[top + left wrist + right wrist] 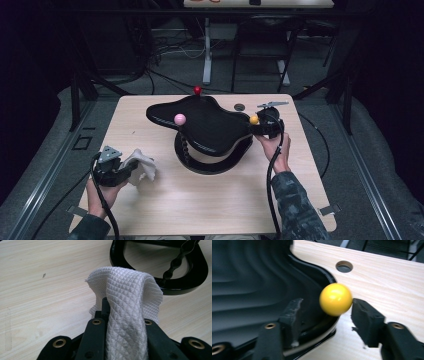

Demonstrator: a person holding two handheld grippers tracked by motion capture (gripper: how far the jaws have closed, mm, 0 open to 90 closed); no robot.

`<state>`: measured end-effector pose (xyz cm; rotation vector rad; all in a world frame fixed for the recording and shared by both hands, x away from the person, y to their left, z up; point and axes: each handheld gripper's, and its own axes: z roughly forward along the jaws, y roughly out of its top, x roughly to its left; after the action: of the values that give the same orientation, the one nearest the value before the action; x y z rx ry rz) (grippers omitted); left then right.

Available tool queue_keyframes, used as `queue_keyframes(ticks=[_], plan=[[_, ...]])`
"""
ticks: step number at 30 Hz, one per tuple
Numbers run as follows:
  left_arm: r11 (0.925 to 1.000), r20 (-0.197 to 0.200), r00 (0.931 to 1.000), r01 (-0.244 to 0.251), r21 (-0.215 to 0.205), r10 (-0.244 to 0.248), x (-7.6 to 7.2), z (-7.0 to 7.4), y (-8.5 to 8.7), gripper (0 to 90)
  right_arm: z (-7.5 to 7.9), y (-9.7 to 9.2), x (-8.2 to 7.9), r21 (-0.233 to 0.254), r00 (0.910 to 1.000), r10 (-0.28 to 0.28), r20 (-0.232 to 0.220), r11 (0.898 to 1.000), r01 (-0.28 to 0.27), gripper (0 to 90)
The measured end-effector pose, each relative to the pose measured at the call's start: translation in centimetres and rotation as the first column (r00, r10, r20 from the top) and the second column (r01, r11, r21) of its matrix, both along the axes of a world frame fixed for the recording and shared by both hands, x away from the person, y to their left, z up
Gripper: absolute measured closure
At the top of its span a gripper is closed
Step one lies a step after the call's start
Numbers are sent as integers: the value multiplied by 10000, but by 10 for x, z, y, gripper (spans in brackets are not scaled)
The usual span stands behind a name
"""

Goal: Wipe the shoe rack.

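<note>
Closest to me, the left hand-held gripper point(112, 167) sits at the near left corner of the bench point(210, 200), jaws clenched on a white quilted cloth point(127, 302) that bulges up and over them. It looks parked, waiting its turn. Further on, the black wavy tray point(210, 125) rests on its curved stand in the middle of the bench. At its right rim the right hand-held gripper point(325, 312) has its jaws parted around a yellow ball point(335, 298), the pads no longer pressing. I'd say the ball is being dropped onto the tray. A pink ball point(180, 119) already lies on it; a red ball point(198, 90) sits at the far edge. Next, the right hand should draw back without nudging the ball.
</note>
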<state>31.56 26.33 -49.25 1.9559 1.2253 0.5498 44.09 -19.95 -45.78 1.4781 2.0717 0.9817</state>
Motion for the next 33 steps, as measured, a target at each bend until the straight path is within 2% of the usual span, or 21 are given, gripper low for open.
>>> queue_keyframes(ticks=[3,4,5,8,10,11,13,16,19,21,22,24,25,26,27,28,29,30,31,32,33], plan=[[10000,21,10000,23,-16,-23,0,1,-1,822,9,2,-19,339,9993,308,203,9989,-315,361],[10000,26,10000,12,-30,-12,0,1,-1,822,14,2,-28,545,9978,618,232,9965,-630,335],[10000,19,10000,14,-29,-14,0,1,-2,822,18,5,-35,411,9976,608,323,9972,-622,315],[10000,5,10000,14,-18,-14,0,1,-2,820,27,12,-56,416,9911,1284,354,9907,-1298,293],[10000,-7,10000,37,-10,-37,0,1,-3,820,33,15,-66,627,9845,1708,399,9829,-1731,285],[10000,6,10000,59,-5,-59,0,1,-3,820,35,17,-70,616,9845,1672,529,9835,-1703,284],[10000,11,10000,67,-5,-67,0,1,-3,820,42,21,-79,961,9771,2040,598,9732,-2091,286],[10000,-13,10000,29,-18,-29,0,1,-2,820,52,33,-93,1075,9656,2440,902,9615,-2530,301],[10000,-24,10000,31,-6,-31,0,1,-2,820,60,42,-101,1162,9547,2817,964,9494,-2918,324],[10000,-32,10000,34,-30,-34,-1,0,-3,820,63,50,-105,1012,9499,2902,1163,9479,-3020,361],[10000,-33,10000,33,-28,-33,-1,0,-3,821,65,54,-107,1038,9461,3012,1190,9439,-3136,367],[10000,-35,10000,50,-5,-50,0,0,-3,820,66,59,-109,1021,9419,3111,1269,9404,-3244,377],[10000,-35,10000,44,-1,-44,0,0,-3,820,66,61,-109,1076,9442,3056,1230,9417,-3189,370],[10000,-42,10000,43,-6,-43,0,0,-3,820,68,61,-108,1468,9371,3316,1087,9270,-3450,367],[10000,-48,10000,45,-5,-45,0,0,-3,821,71,64,-108,1225,9419,3167,1115,9362,-3293,367],[10000,-48,10000,50,-3,-50,0,0,-3,821,74,68,-110,1118,9344,3328,1267,9312,-3468,371],[10000,-52,10000,68,8,-68,0,0,-3,821,75,71,-111,1011,9309,3417,1294,9293,-3552,373],[10000,-56,10000,68,22,-68,0,0,-3,821,76,75,-111,1117,9287,3515,1184,9246,-3642,375],[10000,-42,10000,54,-6,-54,0,0,-4,820,78,78,-112,1260,9197,3731,1225,9133,-3873,378],[10000,-62,10000,73,12,-73,0,0,-4,820,80,82,-113,1140,9194,3702,1330,9158,-3852,379],[10000,-72,9999,93,31,-93,0,0,-4,820,82,86,-114,1214,9109,3932,1255,9051,-4074,382]])
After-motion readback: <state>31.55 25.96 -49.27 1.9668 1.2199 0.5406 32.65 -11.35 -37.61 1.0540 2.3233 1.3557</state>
